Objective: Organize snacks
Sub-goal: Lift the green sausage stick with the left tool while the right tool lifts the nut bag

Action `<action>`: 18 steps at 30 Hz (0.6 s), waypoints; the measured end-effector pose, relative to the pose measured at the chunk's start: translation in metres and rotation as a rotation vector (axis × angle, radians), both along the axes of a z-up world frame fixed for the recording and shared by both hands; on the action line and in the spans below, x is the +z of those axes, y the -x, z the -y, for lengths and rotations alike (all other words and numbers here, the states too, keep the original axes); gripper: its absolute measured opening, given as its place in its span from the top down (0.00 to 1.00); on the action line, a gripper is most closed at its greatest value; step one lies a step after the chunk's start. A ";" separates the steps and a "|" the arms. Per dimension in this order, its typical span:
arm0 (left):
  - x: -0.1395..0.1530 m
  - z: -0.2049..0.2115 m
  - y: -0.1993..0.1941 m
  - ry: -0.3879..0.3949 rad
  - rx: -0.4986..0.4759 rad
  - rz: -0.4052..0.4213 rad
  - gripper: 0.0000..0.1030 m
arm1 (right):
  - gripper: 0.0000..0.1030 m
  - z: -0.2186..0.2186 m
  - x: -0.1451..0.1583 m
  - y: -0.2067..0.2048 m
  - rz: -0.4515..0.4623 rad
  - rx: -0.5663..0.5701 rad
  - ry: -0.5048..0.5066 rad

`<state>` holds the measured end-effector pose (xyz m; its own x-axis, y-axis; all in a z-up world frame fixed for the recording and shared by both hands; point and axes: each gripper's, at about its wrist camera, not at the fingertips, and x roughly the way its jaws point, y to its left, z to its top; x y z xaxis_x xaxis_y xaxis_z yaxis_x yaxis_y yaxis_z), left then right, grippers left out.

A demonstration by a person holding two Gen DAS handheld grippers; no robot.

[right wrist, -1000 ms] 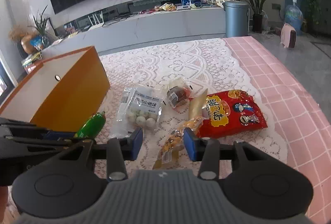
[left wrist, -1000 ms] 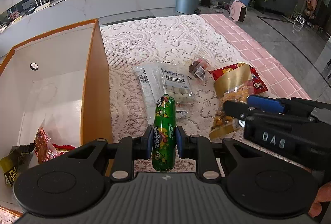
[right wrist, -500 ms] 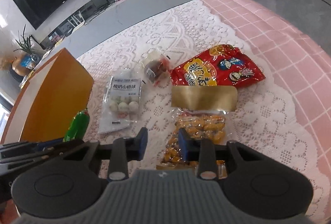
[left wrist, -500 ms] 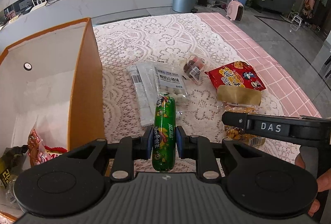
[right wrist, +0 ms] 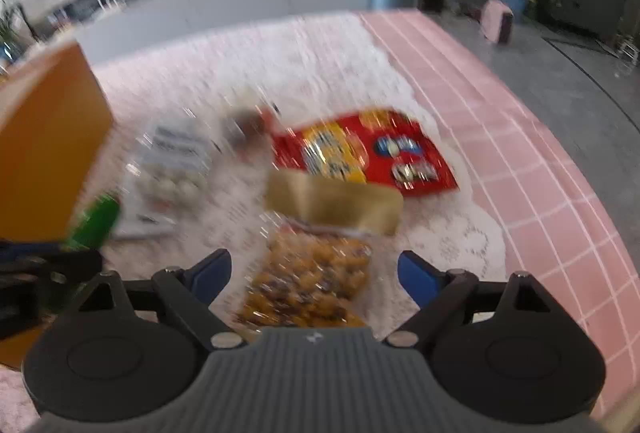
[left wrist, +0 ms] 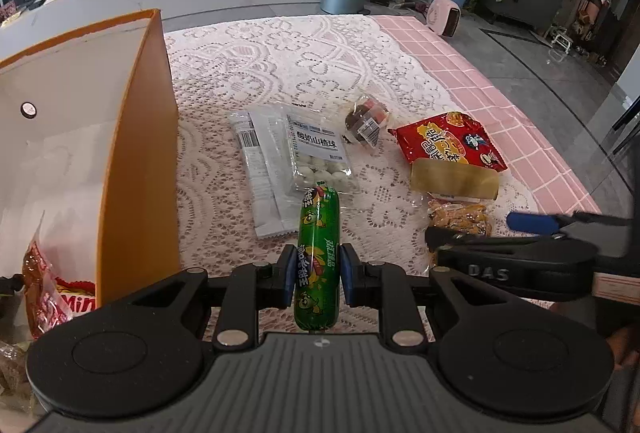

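Note:
My left gripper (left wrist: 318, 279) is shut on a green sausage stick (left wrist: 317, 253), held just right of the orange box (left wrist: 136, 153). My right gripper (right wrist: 314, 273) is low over the table with its jaws opening wide. A clear bag of yellow nuts with a gold header (right wrist: 312, 281) lies between the jaws, and the pads do not press on it. That bag (left wrist: 458, 209) also shows in the left wrist view, with the right gripper (left wrist: 480, 229) over its near end. The right wrist view is blurred.
On the lace cloth (left wrist: 280, 65) lie a red snack bag (left wrist: 448, 143), a clear pack of white balls (left wrist: 320, 157), a white sachet (left wrist: 260, 169) and a small dark wrapped sweet (left wrist: 366, 117). Several packets (left wrist: 44, 285) sit inside the box. Pink tablecloth (right wrist: 540, 161) runs along the right.
The right gripper's jaws have spread wide and it has sunk closer to the nut bag. The left gripper still holds the sausage in about the same place.

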<state>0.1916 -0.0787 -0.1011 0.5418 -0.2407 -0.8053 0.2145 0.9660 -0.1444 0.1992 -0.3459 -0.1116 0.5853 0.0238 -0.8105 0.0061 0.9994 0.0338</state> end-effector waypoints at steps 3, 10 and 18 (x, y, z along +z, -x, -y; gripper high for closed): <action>-0.002 -0.001 -0.002 0.009 0.002 -0.008 0.76 | 0.15 0.005 -0.010 -0.006 -0.051 -0.021 -0.021; -0.003 -0.001 -0.003 0.020 0.000 -0.011 0.76 | 0.20 -0.011 -0.017 -0.008 -0.059 0.040 0.039; 0.006 -0.002 0.004 0.030 -0.006 0.014 0.76 | 0.29 -0.003 -0.012 -0.005 -0.037 0.010 0.006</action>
<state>0.1877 -0.0766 -0.0952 0.5515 -0.2679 -0.7900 0.2223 0.9600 -0.1704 0.2039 -0.3432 -0.1236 0.5550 0.0248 -0.8315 -0.0030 0.9996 0.0278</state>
